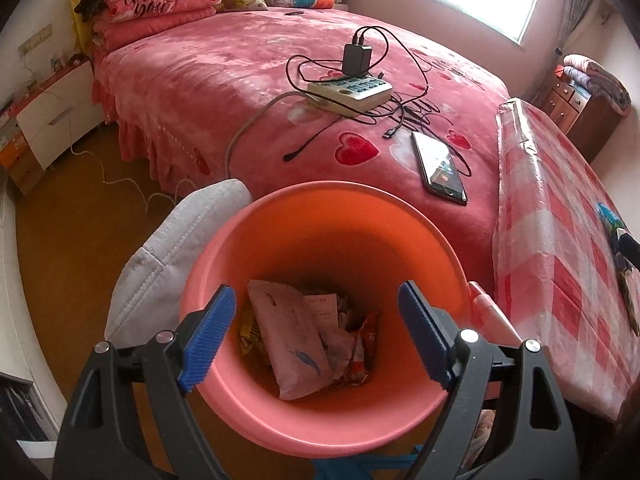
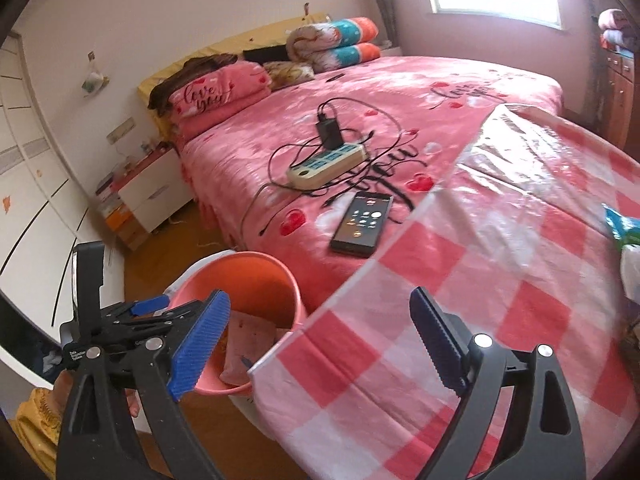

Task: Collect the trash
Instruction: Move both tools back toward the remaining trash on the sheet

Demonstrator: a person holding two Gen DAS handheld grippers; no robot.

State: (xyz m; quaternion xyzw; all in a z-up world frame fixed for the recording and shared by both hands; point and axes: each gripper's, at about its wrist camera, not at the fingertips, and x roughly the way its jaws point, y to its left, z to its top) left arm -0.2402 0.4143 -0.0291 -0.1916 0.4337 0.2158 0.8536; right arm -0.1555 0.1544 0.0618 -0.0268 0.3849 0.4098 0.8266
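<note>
Lower frame, the left gripper (image 1: 316, 336) hangs wide open and empty over the smooth orange plastic bin (image 1: 324, 216), sited beside the bed for easy drops, crumpled wrappers (image 1: 298, 340) inside; the right gripper (image 2: 320, 340), equally agape, clears the glossy checked cloth (image 2: 500, 264); farther, plush bedspread (image 1: 224, 76).

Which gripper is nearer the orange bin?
Left. The left gripper hangs open right over the orange bin, fingers framing its mouth. The right gripper is open off to the side, above the checked tablecloth.
</note>
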